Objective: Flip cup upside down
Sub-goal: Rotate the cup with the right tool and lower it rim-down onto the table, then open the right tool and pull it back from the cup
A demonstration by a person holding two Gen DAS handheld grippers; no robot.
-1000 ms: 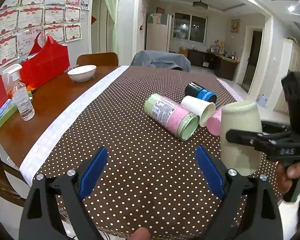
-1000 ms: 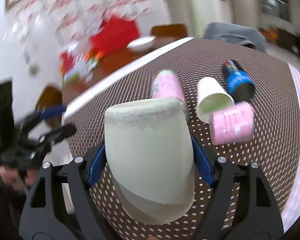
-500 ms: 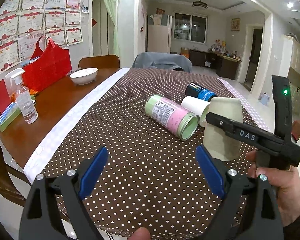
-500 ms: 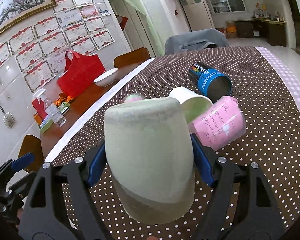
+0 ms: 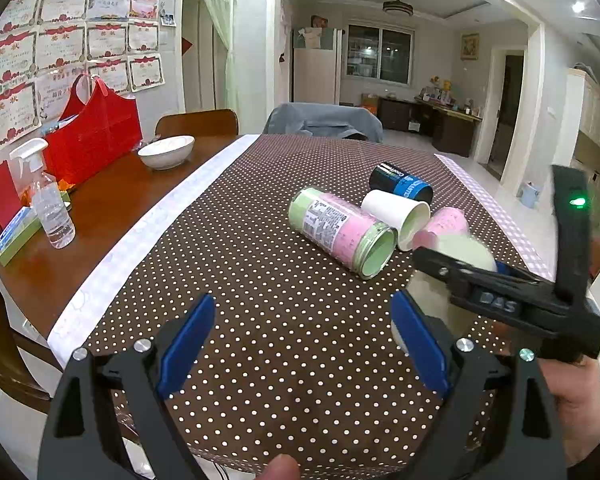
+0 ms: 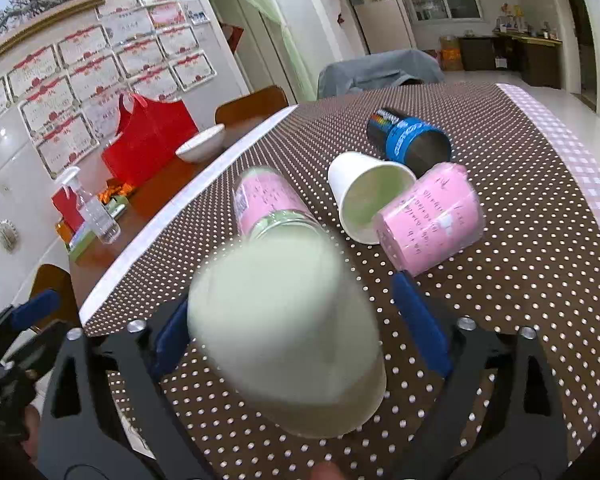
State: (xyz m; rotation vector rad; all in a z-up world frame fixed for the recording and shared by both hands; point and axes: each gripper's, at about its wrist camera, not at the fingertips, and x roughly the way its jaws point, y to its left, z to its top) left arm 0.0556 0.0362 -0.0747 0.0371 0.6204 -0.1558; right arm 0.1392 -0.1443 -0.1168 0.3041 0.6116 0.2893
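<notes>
Left wrist view: left gripper (image 5: 300, 344) idle, fingers wide, nothing between them. Right gripper (image 5: 460, 276) off to the side with the pale green cup (image 5: 456, 252) half hidden behind its arm, so the grip can't be judged from here.

Right wrist view: cup (image 6: 288, 332) base-up, blurry, mouth down over the table (image 6: 520, 240); right fingers (image 6: 420, 320) look parted, one clearly off the wall. Could topple or roll into the pink cup (image 6: 432, 220) if it lands tilted.

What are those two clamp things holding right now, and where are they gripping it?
The left tool holds nothing. The pale green cup stands between the right tool's blue pads, at its sides; whether they still grip it cannot be told.
</notes>
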